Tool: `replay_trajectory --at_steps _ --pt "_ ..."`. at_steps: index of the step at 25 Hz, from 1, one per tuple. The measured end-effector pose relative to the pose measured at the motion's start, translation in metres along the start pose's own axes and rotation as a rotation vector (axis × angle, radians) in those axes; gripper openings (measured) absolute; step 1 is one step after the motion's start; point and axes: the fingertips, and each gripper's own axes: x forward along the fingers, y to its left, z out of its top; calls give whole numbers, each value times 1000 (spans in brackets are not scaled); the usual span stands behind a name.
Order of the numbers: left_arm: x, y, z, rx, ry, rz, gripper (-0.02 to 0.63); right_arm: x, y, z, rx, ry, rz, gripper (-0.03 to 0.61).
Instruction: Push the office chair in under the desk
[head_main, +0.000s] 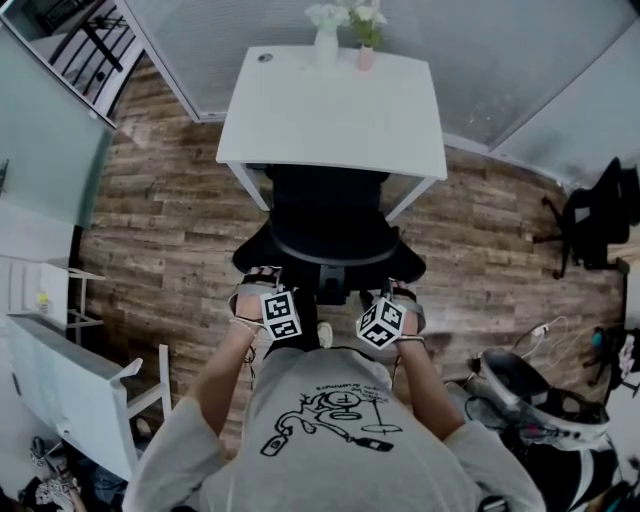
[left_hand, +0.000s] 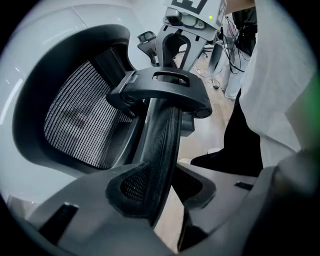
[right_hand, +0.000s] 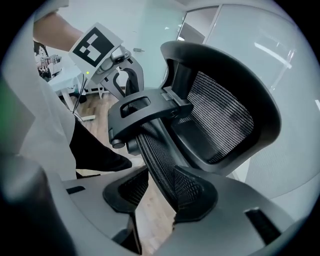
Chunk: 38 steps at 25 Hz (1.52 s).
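A black mesh office chair (head_main: 325, 225) stands in front of the white desk (head_main: 335, 115), its seat partly under the desktop. Both grippers sit on the top rim of its backrest, close to the person's chest. My left gripper (head_main: 257, 284) is on the rim's left part and my right gripper (head_main: 400, 296) on its right part. In the left gripper view the mesh rim (left_hand: 162, 140) runs edge-on between the jaws of the left gripper (left_hand: 160, 187), with the headrest (left_hand: 75, 117) behind. In the right gripper view the rim (right_hand: 152, 150) lies between the pads of the right gripper (right_hand: 160, 192).
Two small vases with flowers (head_main: 327, 40) stand at the desk's far edge. A second black chair (head_main: 595, 215) is at the right wall, a white shelf unit (head_main: 70, 385) at the left, cables and a rounded device (head_main: 540, 395) at lower right. Glass partitions enclose the wooden floor.
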Motion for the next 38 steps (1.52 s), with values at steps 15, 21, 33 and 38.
replay_trajectory --at_steps 15,21,33,38 --pt "19 59 8 5 -5 -5 130 23 -55 19 19 16 9 170" --pt "26 80 11 10 -16 -10 130 31 -75 25 17 32 15 170" --pt "40 112 13 23 -29 11 129 46 -105 37 17 49 -7 172" --pt "42 117 19 25 -37 6 129 47 -116 35 7 62 -14 173"
